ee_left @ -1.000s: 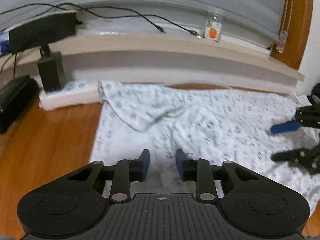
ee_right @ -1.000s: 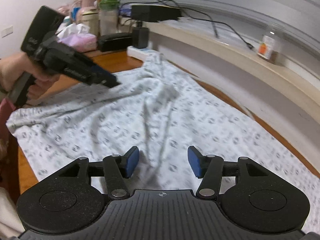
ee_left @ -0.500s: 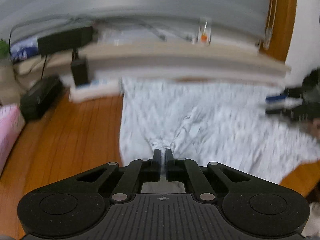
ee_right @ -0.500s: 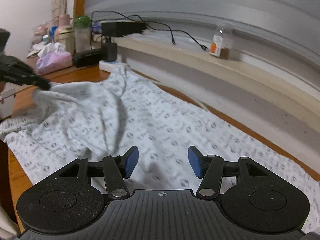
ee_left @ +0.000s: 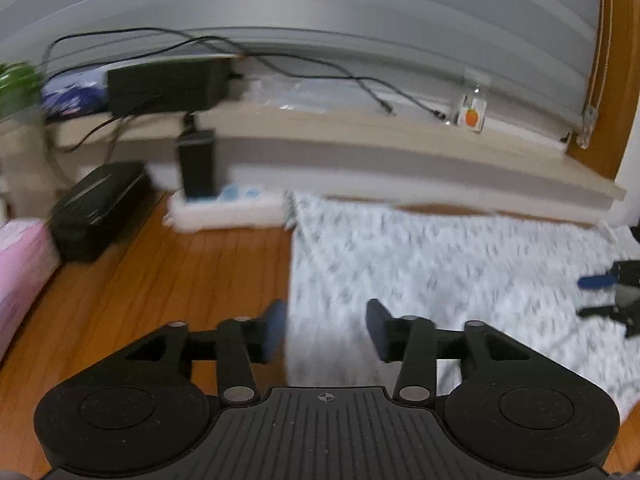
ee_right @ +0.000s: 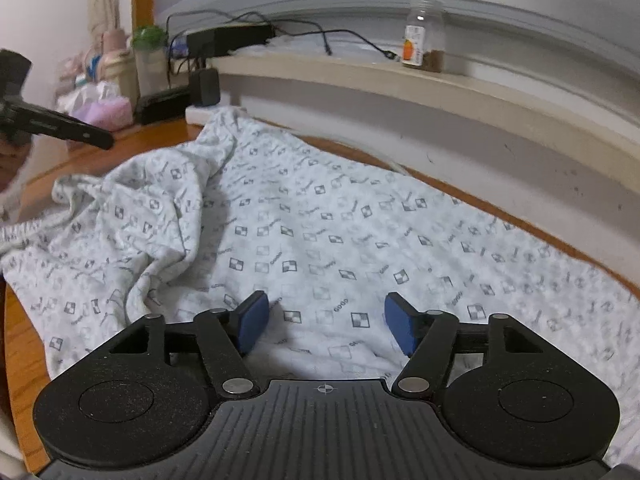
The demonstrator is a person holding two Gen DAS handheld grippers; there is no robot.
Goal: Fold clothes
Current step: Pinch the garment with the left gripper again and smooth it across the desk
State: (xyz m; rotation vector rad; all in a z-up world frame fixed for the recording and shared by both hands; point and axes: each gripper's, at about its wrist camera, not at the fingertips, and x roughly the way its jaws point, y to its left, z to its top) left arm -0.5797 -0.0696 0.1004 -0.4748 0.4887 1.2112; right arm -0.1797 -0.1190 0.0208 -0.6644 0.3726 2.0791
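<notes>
Right wrist view: both tools gape empty over soft, rumpled printed garment [ee_right: 320,224] (wooden tabletop [ee_right: 20,344]).

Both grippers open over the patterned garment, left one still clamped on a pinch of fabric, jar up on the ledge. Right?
Not quite. The left gripper is not clamped on anything: in the left wrist view its jaws stand apart with no fabric between them, at the left edge of the patterned garment. The rest holds: the right gripper is open over the garment, and the jar stands on the ledge.
</notes>
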